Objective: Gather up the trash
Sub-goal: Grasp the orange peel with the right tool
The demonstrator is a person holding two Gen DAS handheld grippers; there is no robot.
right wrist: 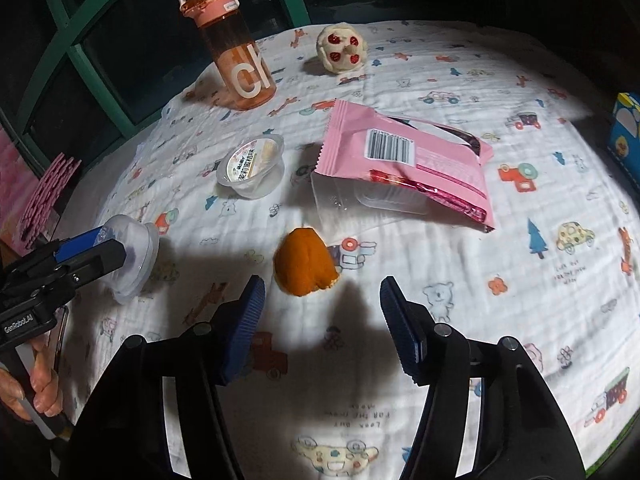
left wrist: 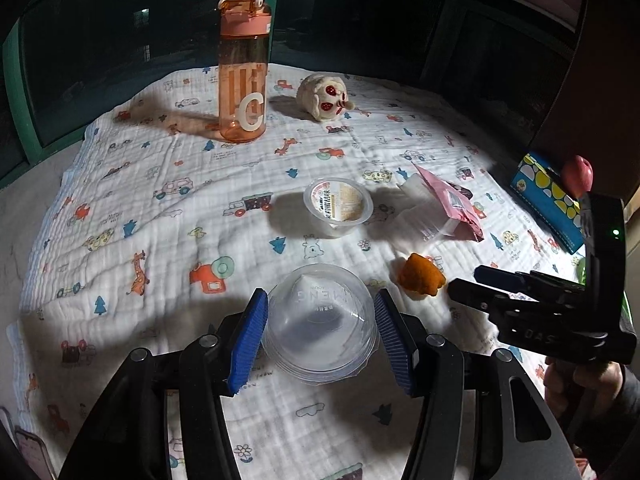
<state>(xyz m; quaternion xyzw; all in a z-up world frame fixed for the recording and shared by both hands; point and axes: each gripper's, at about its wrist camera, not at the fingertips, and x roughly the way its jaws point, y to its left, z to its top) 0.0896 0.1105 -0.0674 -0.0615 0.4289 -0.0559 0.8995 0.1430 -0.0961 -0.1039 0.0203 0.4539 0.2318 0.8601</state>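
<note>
left gripper (left wrist: 320, 332): pads on both sides of an empty clear cup (left wrist: 320, 320), lying on its side, mouth toward camera. Pads look to touch the cup walls; from the right wrist view the cup (right wrist: 134, 256) looks raised off the cloth, so judged gripped.
right gripper (right wrist: 322, 320): jaws wide apart, nothing between them. Hovers just short of the orange peel (right wrist: 304, 262).
cloth (left wrist: 160, 216): white printed cover over the table, all items on it.
trash left: orange peel (left wrist: 422, 276) near front; sealed jelly cup (left wrist: 338, 206) mid-table; pink wrapper (right wrist: 408, 156) with a clear tray (right wrist: 360, 200) poking out beneath it, right of the jelly cup.
not trash, likely: orange bottle (left wrist: 242, 68), plush toy (left wrist: 324, 96) at the back, well apart from the trash.
bin: none in view, cannot tell where trash goes.
step: early; one piece picked, peel lined up next.
next move: right gripper goes forward and down so the peel sits between the pads, then closes gently; peel is soft and low, fingertips need to reach the cloth.
risk: pinching cloth along with the peel.
</note>
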